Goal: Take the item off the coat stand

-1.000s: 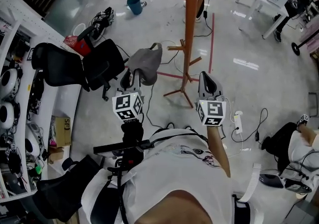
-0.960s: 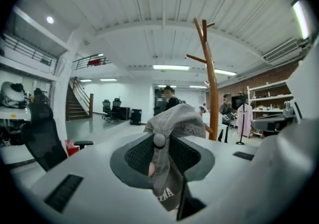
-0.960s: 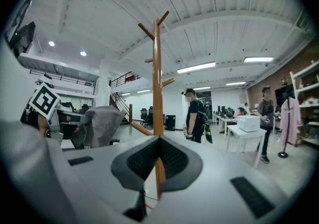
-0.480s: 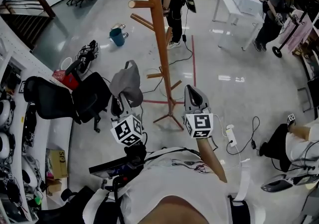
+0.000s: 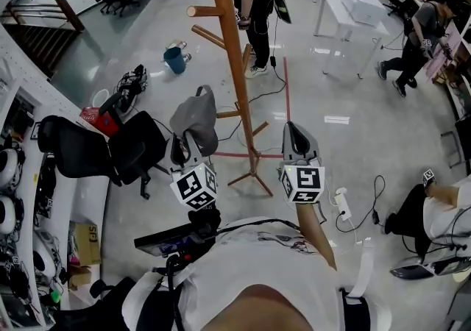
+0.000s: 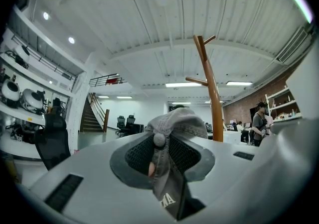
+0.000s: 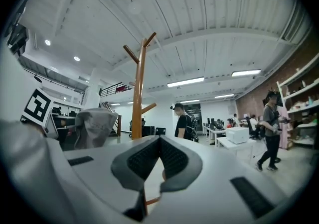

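Observation:
The grey cap [image 5: 195, 112] is clamped in my left gripper [image 5: 190, 144], held up in the air to the left of the wooden coat stand [image 5: 234, 65] and clear of its pegs. In the left gripper view the cap [image 6: 175, 121] fills the space between the pads, its fabric hanging down through my left gripper [image 6: 160, 156], and the coat stand [image 6: 213, 98] rises behind it. My right gripper [image 5: 294, 131] is held to the right of the stand's base, shut with nothing in it. The right gripper view shows its pads [image 7: 174, 161] meeting at the tips, with the stand [image 7: 138, 93] and cap [image 7: 94, 126] beyond.
Black office chairs [image 5: 103, 149] stand at the left beside a shelf of helmets [image 5: 9, 168]. A teal bucket [image 5: 175, 59] and a power strip [image 5: 342, 204] with cables lie on the floor. A white table [image 5: 353, 6] and people standing are at the back.
The head view has tilted up, bringing the stand's upper pegs into sight. The cap stays clamped in my left gripper, and both grippers keep about the same spacing.

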Demonstrator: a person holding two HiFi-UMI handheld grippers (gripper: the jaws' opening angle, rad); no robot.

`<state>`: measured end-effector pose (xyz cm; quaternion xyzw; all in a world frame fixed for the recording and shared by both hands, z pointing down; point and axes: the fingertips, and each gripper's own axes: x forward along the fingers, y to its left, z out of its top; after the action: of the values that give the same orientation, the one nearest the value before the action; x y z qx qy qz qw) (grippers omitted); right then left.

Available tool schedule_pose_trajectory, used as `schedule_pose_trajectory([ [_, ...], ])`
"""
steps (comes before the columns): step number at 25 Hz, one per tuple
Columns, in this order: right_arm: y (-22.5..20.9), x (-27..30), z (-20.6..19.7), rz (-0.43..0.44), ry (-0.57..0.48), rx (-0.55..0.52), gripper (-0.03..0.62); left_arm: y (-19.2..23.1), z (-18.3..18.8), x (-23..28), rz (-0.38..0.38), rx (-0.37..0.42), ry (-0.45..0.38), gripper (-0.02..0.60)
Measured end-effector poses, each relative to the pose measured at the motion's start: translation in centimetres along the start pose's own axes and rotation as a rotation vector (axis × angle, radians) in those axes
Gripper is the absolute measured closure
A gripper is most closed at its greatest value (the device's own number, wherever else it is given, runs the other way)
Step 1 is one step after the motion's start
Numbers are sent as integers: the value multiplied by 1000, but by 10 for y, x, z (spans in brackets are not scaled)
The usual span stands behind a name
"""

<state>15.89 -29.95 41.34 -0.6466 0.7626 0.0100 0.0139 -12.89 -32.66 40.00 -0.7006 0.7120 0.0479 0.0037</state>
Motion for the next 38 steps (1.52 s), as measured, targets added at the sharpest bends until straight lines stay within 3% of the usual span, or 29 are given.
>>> schedule_pose_trajectory([
  [38, 9, 6, 2, 30, 8, -35, 589, 5, -10, 4, 14, 8, 31, 479],
])
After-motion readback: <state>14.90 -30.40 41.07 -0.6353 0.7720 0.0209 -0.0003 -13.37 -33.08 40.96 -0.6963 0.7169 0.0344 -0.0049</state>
